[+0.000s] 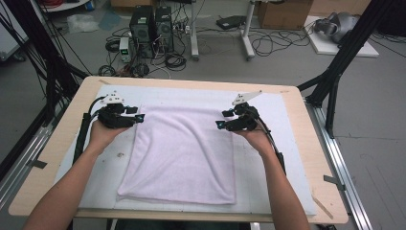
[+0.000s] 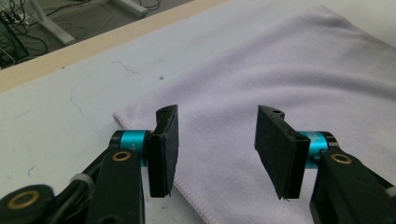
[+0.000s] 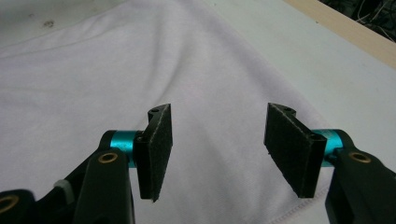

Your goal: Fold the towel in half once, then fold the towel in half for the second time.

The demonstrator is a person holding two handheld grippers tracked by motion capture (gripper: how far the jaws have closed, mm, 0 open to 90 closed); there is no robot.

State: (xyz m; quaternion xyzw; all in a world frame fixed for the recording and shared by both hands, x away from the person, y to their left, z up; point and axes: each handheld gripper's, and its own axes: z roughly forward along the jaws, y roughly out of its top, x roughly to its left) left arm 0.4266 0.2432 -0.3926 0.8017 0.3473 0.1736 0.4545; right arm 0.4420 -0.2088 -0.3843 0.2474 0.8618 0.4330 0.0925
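Observation:
A pale lilac towel [image 1: 184,153] lies flat on the white mat [image 1: 282,143], folded into a rectangle. My left gripper [image 1: 139,117] hovers at the towel's far left corner, jaws apart and nothing between them. In the left gripper view the towel [image 2: 289,79] spreads under the open left gripper [image 2: 217,144], its hemmed corner below the left pad. My right gripper [image 1: 219,123] is at the towel's far right corner, also open. In the right gripper view the towel [image 3: 116,79] lies beneath the empty right gripper [image 3: 219,149].
The mat covers a wooden table [image 1: 316,158]. Black frame posts [image 1: 335,72] stand at both sides of the table. Computers [image 1: 151,26], cables and boxes sit on the floor beyond the far edge.

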